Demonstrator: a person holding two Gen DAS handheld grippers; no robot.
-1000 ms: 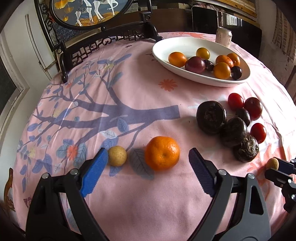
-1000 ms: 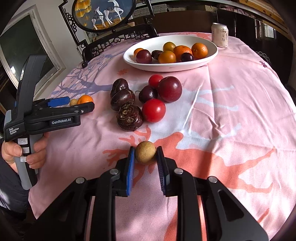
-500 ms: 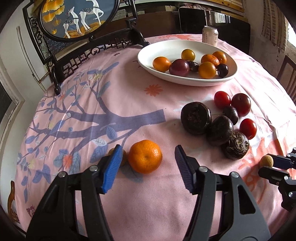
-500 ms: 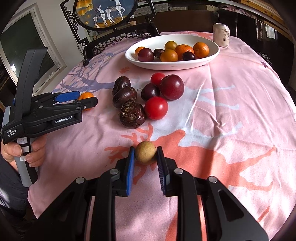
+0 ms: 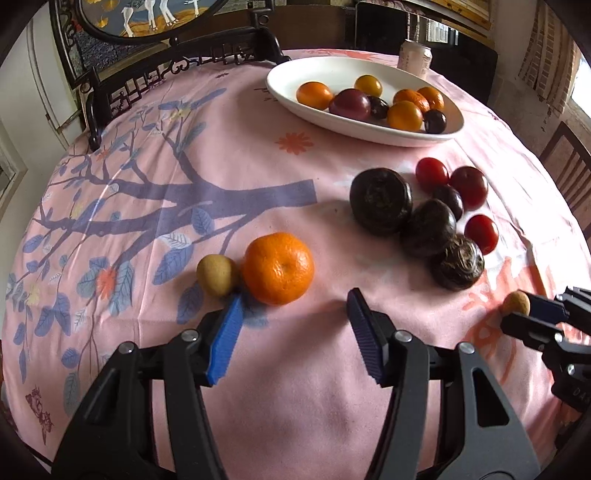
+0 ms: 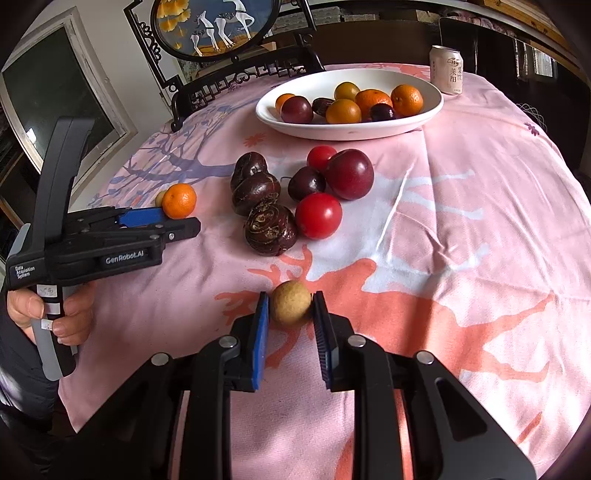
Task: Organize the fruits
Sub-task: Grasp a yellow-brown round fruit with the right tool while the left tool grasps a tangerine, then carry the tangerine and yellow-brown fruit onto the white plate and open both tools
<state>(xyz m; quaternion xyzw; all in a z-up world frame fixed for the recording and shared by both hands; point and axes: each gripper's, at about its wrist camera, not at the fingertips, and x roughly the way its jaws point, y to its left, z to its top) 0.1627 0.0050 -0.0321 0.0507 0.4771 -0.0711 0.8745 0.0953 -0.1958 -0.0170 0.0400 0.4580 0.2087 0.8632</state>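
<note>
My left gripper [image 5: 295,328] is open and empty, just short of an orange mandarin [image 5: 279,267] with a small tan fruit [image 5: 217,275] touching its left side. My right gripper [image 6: 290,317] is shut on another small tan round fruit [image 6: 290,302], held just over the pink cloth; it also shows in the left wrist view [image 5: 516,302]. A white oval plate [image 6: 347,129] at the back holds several oranges and plums. Dark wrinkled fruits [image 6: 270,229], red tomatoes [image 6: 318,215] and plums [image 6: 349,173] lie in a cluster mid-table.
A drink can [image 6: 446,70] stands behind the plate at the right. A dark carved wooden chair [image 5: 177,74] and a round framed picture [image 6: 218,26] stand behind the table. The round table's edge falls away on all sides.
My left gripper closed in on the mandarin, then drew back a little; the small tan fruit shows again left of the left finger. My right gripper keeps its hold on its fruit.
</note>
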